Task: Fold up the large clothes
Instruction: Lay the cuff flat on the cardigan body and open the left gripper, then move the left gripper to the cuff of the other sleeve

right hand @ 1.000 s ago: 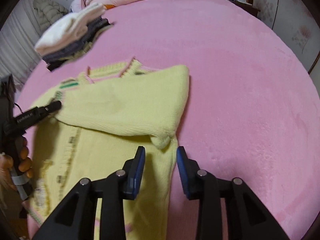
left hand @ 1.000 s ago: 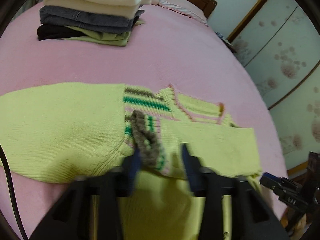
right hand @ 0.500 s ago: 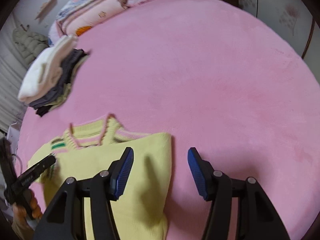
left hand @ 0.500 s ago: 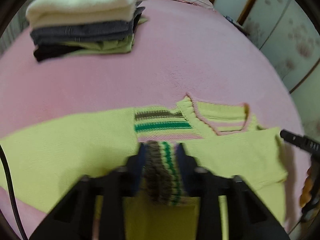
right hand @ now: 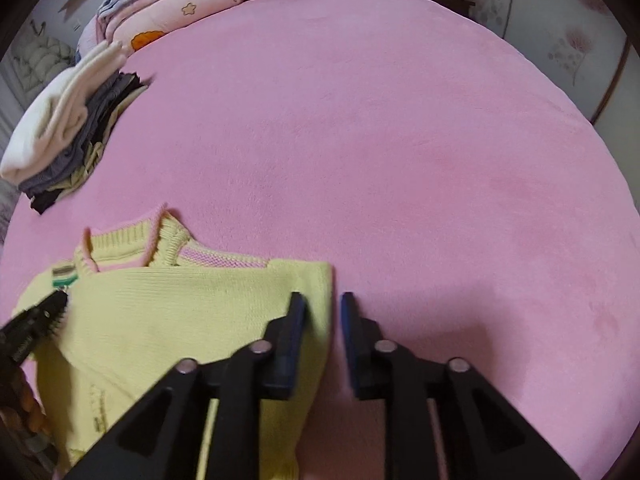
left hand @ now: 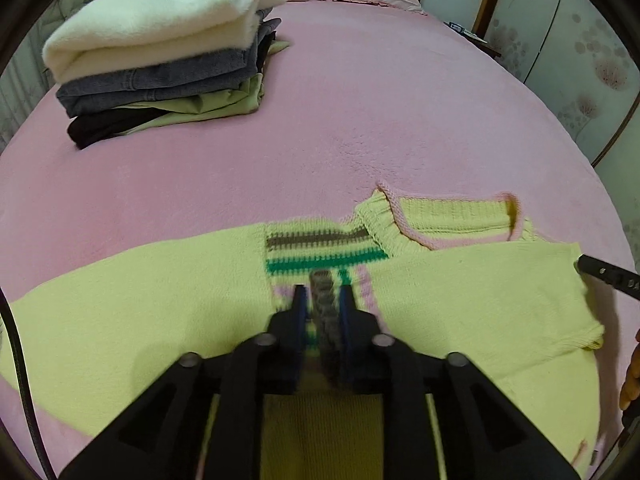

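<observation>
A yellow knit sweater point(left hand: 472, 300) with a pink-edged neck and brown and green stripes lies on the pink bed. One sleeve is folded across its front; the other sleeve point(left hand: 132, 300) stretches out to the left. My left gripper point(left hand: 323, 300) is shut on a raised fold of the sweater's striped shoulder. In the right wrist view the sweater point(right hand: 180, 312) lies at lower left. My right gripper point(right hand: 322, 308) is open, its left finger over the folded sleeve's right edge, holding nothing.
A stack of folded clothes point(left hand: 160, 52) with a white fleece on top sits at the far left of the pink bed point(right hand: 380, 140). Pillows and bedding point(right hand: 172, 4) lie at the head. Wardrobe doors point(left hand: 580, 60) stand to the right.
My left gripper has closed on the striped shoulder fold and lifted it. My right gripper opened, left the folded sleeve's cuff and moved to the sleeve's far right edge, its jaws now narrower.
</observation>
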The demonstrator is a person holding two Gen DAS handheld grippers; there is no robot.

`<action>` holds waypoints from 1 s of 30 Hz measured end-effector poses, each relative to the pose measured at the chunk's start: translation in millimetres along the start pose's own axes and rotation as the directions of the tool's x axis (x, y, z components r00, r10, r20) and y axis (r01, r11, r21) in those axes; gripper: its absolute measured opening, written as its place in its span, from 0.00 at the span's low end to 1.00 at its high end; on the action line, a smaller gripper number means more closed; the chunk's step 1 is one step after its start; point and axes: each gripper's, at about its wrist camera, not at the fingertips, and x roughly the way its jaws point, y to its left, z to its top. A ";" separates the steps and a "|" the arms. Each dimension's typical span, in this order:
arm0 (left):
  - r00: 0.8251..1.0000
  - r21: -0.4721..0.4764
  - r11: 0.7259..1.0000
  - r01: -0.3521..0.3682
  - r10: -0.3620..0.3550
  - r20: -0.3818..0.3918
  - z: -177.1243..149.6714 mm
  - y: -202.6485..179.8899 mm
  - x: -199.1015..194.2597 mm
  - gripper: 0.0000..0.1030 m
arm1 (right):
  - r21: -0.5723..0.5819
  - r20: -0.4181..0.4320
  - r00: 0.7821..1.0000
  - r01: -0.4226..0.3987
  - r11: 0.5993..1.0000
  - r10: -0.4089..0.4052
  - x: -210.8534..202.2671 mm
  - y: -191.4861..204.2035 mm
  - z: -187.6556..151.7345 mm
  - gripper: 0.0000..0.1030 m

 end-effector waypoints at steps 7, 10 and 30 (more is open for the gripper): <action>0.995 -0.008 0.998 0.067 -0.066 0.073 -8.4 -16.9 -44.7 0.53 | -0.059 0.063 0.989 -0.127 0.990 0.131 -52.9 22.6 -19.0 0.25; 0.992 0.000 0.995 0.104 -0.104 0.072 -13.7 -33.1 -46.6 0.52 | -0.116 0.048 0.988 -0.144 0.983 0.150 -55.2 44.1 -37.5 0.25; 0.997 -0.018 0.997 0.081 -0.081 0.000 -33.5 -44.3 -47.4 0.70 | -0.090 0.044 0.988 -0.141 0.986 0.145 -61.0 49.6 -73.7 0.20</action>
